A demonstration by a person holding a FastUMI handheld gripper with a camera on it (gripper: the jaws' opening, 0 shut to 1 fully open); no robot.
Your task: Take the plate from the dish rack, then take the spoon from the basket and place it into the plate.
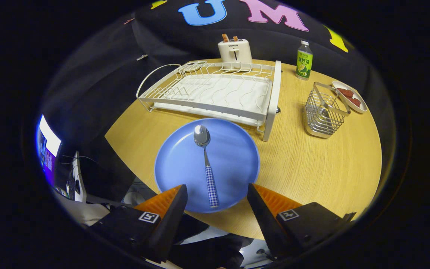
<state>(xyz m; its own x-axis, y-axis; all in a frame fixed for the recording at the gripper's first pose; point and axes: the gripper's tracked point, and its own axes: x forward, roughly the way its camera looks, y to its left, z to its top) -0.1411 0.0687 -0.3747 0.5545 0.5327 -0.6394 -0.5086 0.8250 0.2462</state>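
Item: spoon in plate, final step apparently complete.
Your tool stands wide open, empty, handle end between its fingers; only withdrawal appears left.

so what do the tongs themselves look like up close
The tongs are two wedge-shaped fingers with ribbed inner faces, each mounted on a black block carrying a small square black-and-white marker. They stand open, on either side of the spoon handle.

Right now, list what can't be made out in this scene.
- Basket contents: gripper view, wire mesh and distance obscure them.
- Red pieces in the small dish: too small to identify.
- Spoon handle end on the plate, just ahead of the open tool: contact unclear.
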